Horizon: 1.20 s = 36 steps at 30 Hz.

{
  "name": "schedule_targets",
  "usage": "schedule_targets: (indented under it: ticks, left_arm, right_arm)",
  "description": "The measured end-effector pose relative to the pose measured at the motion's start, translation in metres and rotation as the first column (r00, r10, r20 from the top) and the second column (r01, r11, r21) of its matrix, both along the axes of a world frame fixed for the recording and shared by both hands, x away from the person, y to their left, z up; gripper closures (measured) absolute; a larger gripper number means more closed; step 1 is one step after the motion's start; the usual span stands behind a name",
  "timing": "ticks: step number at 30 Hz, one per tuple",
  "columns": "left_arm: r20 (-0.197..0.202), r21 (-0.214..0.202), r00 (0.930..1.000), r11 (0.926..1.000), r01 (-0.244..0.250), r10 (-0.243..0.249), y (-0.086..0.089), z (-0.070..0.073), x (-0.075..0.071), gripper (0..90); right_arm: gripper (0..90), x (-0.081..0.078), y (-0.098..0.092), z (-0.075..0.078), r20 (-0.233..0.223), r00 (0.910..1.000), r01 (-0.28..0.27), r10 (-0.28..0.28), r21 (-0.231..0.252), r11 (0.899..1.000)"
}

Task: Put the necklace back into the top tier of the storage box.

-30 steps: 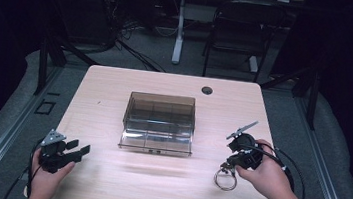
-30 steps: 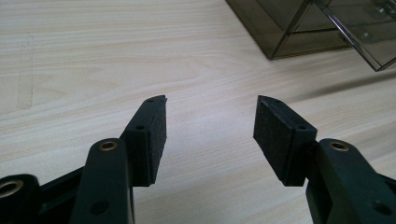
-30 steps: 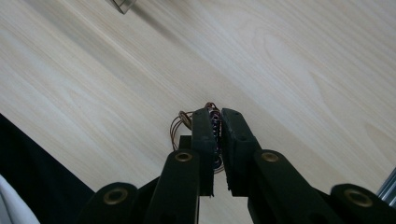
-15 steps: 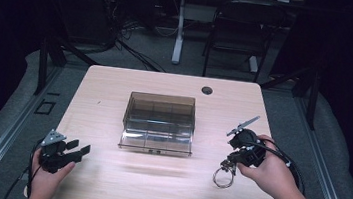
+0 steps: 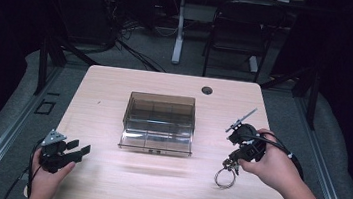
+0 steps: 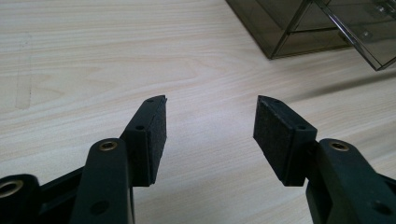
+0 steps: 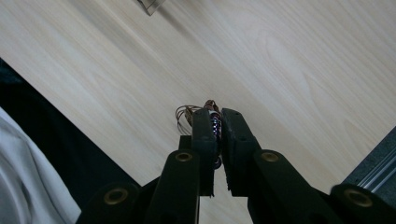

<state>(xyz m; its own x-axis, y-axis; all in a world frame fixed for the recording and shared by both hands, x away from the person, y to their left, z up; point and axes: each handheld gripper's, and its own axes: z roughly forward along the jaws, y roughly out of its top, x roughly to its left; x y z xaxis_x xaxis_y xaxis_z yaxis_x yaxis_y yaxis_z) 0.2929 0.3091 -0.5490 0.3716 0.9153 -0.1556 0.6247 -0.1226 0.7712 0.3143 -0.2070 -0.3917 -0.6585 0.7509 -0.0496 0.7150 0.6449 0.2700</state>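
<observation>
Right gripper [image 7: 215, 122] is clamped on a small bundle of thin coiled wire [image 5: 226, 177], loops dangling onto the light wooden table [image 5: 114, 97], probably headed for the smoky clear plastic compartment box [image 5: 159, 120]. Left gripper [image 6: 210, 128] rests nearby, gaping, holding nothing.
</observation>
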Motion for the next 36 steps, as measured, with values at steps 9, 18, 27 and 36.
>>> schedule_targets:
  ticks: [9, 18, 27, 36]
  left_arm:
    - [-0.001, 0.0, 1.0, 1.0, -0.002, 0.002, 0.0, 0.0, 0.0, 44.6]
    - [-0.001, 0.002, 1.0, 1.0, 0.0, 0.0, 0.0, 0.0, 0.001, 44.6]
    - [0.0, -0.005, 1.0, 1.0, -0.001, 0.001, 0.0, 0.0, 0.0, 44.6]
    - [-0.002, -0.001, 1.0, 1.0, 0.0, 0.0, 0.0, 0.0, 0.001, 44.6]
  right_arm:
    - [84.8, 0.004, 0.006, 0.005, -0.034, 0.9988, -0.038, 0.036, -0.058, 0.998]
    - [84.8, 0.01, 0.021, 0.017, -0.036, 0.9973, -0.067, 0.064, -0.097, 0.993]
    - [84.8, 0.018, 0.035, 0.029, -0.046, 0.9951, -0.093, 0.088, -0.105, 0.99]
    - [84.8, 0.025, 0.047, 0.05, -0.035, 0.9936, -0.111, 0.107, -0.11, 0.988]
